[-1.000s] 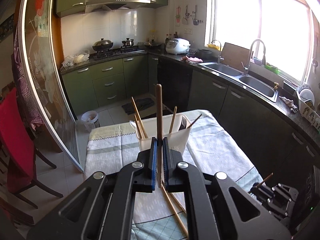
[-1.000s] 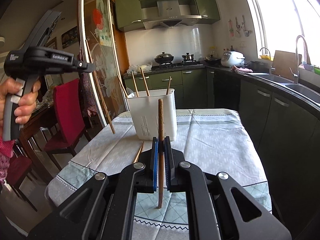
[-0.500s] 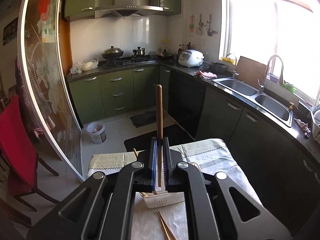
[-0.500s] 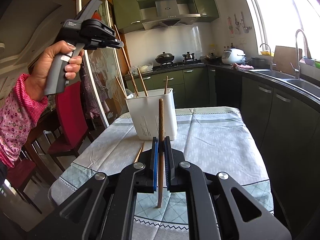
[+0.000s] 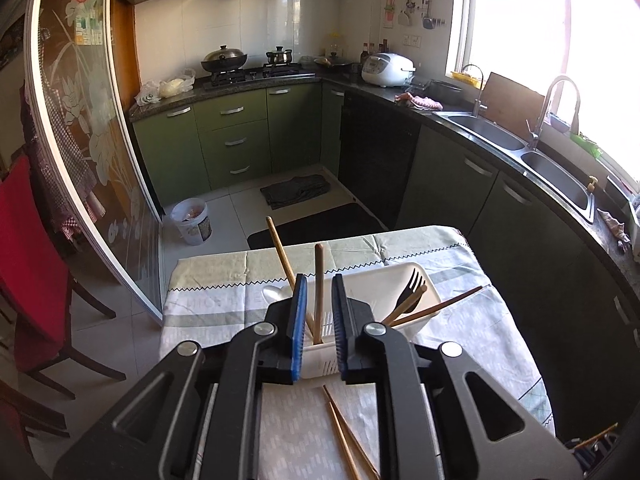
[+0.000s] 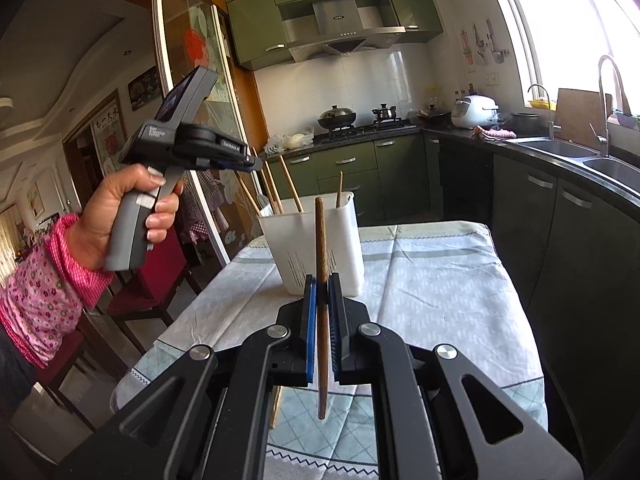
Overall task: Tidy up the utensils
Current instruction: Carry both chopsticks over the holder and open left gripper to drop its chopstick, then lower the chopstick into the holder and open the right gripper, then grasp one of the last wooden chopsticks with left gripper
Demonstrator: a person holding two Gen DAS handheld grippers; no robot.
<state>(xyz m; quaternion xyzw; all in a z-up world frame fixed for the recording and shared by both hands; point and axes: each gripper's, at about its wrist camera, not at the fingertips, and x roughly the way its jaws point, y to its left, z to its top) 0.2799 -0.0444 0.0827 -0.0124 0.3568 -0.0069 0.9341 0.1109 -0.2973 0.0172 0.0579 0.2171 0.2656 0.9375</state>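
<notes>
A white utensil holder (image 5: 372, 280) (image 6: 320, 240) stands on the table with several chopsticks and a black fork (image 5: 412, 286) in it. My left gripper (image 5: 318, 280) hovers above the holder, open; a brown chopstick (image 5: 318, 292) stands free in the holder between its fingers. In the right wrist view the left gripper (image 6: 252, 162) hangs over the holder's left side. My right gripper (image 6: 322, 280) is shut on a dark brown chopstick (image 6: 321, 240), held upright in front of the holder.
Two loose chopsticks (image 5: 348, 436) lie on the patterned tablecloth (image 6: 432, 272) near me. Red chairs (image 5: 28, 280) stand to the left. Green cabinets, a stove and a sink (image 5: 520, 148) line the far wall and right side.
My left gripper has tilted down over the holder and opened, letting the brown chopstick go into the holder. My right gripper still holds its chopstick in the same place.
</notes>
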